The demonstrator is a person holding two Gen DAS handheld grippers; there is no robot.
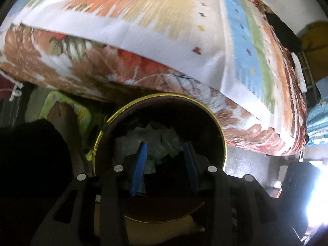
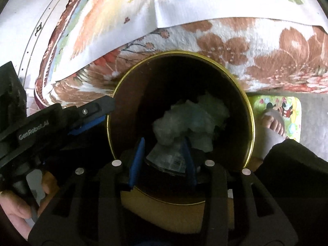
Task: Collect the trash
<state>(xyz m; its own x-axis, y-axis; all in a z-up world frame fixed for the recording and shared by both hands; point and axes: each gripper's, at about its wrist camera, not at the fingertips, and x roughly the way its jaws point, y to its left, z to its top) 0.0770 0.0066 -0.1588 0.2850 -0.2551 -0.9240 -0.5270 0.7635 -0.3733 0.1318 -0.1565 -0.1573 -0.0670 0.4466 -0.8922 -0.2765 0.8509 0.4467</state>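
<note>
Item: my left gripper, marked "GenRobot.AI", jaws parted, gripping nothing. Item: gold-rimmed bin on the floor against the bed's edge, crumpled trash inside. Item: my right gripper, jaws parted above the trash, not pressing it. Item: floral blanket overhanging. Item: cartoon mat beside the bin, right.

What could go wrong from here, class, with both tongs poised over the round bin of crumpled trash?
1. The left tongs and right tongs crowd the same bin mouth, so they may collide.
2. The crumpled trash is piled loosely; a wrapper between the right tongs' open fingers could snag and lift back out.
3. A bare foot rests beside the bin; a nudge might shift it.
</note>
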